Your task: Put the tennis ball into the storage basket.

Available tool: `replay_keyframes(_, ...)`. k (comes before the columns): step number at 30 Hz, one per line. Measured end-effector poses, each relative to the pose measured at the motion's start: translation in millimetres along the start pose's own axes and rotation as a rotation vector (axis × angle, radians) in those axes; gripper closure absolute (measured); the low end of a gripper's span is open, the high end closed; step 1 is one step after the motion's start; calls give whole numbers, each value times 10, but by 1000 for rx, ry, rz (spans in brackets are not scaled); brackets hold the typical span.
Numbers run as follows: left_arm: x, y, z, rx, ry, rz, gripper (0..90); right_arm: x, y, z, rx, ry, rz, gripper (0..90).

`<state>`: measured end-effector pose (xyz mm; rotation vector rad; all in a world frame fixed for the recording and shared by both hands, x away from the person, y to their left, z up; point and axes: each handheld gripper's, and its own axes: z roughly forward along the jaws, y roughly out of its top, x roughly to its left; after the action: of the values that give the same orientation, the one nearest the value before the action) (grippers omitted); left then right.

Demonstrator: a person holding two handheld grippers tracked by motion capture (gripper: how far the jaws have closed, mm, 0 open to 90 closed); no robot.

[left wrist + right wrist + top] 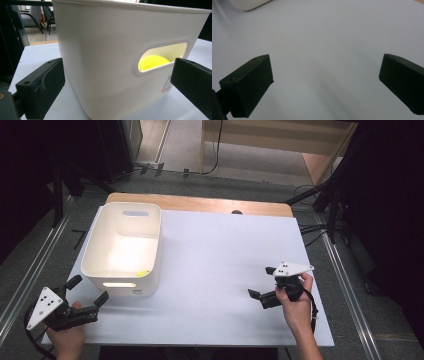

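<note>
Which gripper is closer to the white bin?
Left. The left gripper sits open just in front of the white bin, near its front left corner. The right gripper is open too, far off across the bare table on the bin's right.

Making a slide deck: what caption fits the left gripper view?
Open left gripper faces white bin; yellow object shows through its handle slot.

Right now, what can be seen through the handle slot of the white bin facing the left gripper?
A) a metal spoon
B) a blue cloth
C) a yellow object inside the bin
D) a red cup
C: in the left gripper view, a yellow object shows through the handle slot of the white bin, between the left gripper's open jaws.
</note>
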<state>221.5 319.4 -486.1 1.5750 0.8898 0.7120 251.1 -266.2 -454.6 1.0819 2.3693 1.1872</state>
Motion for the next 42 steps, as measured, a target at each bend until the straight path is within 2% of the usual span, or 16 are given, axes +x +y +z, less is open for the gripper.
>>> replay_keyframes(17, -2, -1, -1, 0, -2, 0, 0, -107, -321, -153, -103, -72, 64, 0)
replay_keyframes(30, -6, -2, 2, 1, -3, 3, 0, -188, -522, -268, -155, -99, 102, 0)
replay_keyframes(42, -9, -2, 5, 2, 0, 5, 0, -280, -734, -392, -237, -123, 129, 0)
